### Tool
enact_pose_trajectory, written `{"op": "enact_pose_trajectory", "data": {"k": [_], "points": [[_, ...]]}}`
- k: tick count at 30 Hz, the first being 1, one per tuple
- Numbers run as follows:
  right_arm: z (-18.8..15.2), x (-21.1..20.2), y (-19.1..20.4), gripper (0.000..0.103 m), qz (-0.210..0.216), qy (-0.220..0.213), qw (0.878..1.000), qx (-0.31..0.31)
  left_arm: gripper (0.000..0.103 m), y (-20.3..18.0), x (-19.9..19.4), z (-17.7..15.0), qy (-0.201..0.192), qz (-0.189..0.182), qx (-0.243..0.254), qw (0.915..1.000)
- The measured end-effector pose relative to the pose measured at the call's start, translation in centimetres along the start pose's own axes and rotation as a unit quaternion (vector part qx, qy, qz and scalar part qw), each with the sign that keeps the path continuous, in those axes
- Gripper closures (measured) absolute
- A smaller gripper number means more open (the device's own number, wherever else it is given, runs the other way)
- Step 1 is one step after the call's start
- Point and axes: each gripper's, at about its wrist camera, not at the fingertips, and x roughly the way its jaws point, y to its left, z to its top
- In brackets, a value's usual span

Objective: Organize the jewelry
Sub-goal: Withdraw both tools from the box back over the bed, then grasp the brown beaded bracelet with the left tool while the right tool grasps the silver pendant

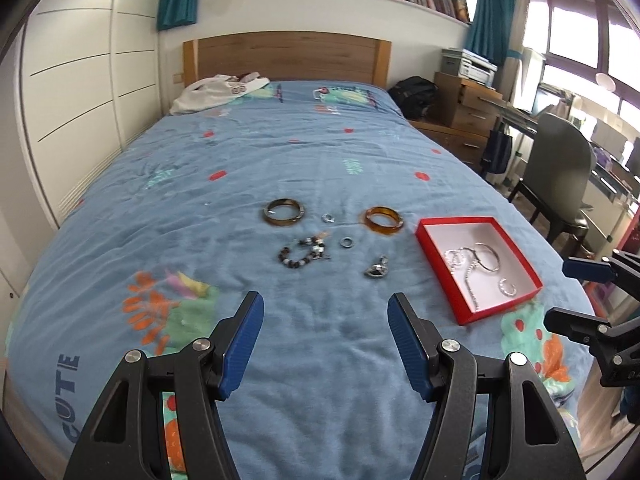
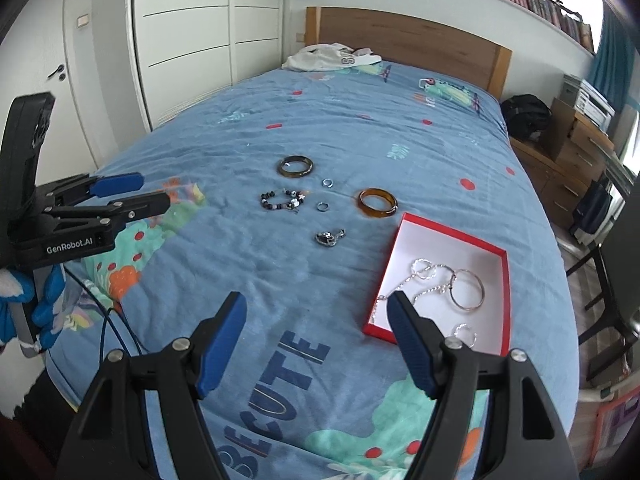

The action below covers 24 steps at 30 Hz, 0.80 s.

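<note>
Jewelry lies on the blue bedspread: a dark bangle (image 1: 285, 211) (image 2: 296, 166), an amber bangle (image 1: 383, 220) (image 2: 378, 202), a beaded bracelet (image 1: 304, 255) (image 2: 282, 200), two small rings (image 1: 328, 217) (image 1: 347, 242) and a dark pendant (image 1: 376, 269) (image 2: 329, 237). A red box (image 1: 438, 232) (image 2: 456, 236) with a white inside holds silver chains and hoops (image 1: 476, 262) (image 2: 452, 284). My left gripper (image 1: 324, 316) is open and empty, nearer than the jewelry. My right gripper (image 2: 316, 312) is open and empty, just left of the box.
The bed's wooden headboard (image 1: 286, 54) and white clothing (image 1: 218, 92) are at the far end. White wardrobe doors (image 1: 80, 80) line the left side. A chair (image 1: 560, 176), desk and drawers (image 1: 468, 108) stand to the right of the bed.
</note>
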Motion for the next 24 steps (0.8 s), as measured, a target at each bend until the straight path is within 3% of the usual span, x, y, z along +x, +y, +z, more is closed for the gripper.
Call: {"op": "enact_pose_trajectory", "data": {"k": [14,24], "points": [[2.0,4.5,0.0,0.032,0.013,-0.016,0.998,0.062,0.039,5.7,4.4,-0.1,0.025,0.048,-0.053,0.9972],[3.8,10.6,-0.5,0.034,0.023,0.002,0.996,0.086,0.035,7.3,9.7,0.4,0.049,0.034,-0.052,0.9969]]}}
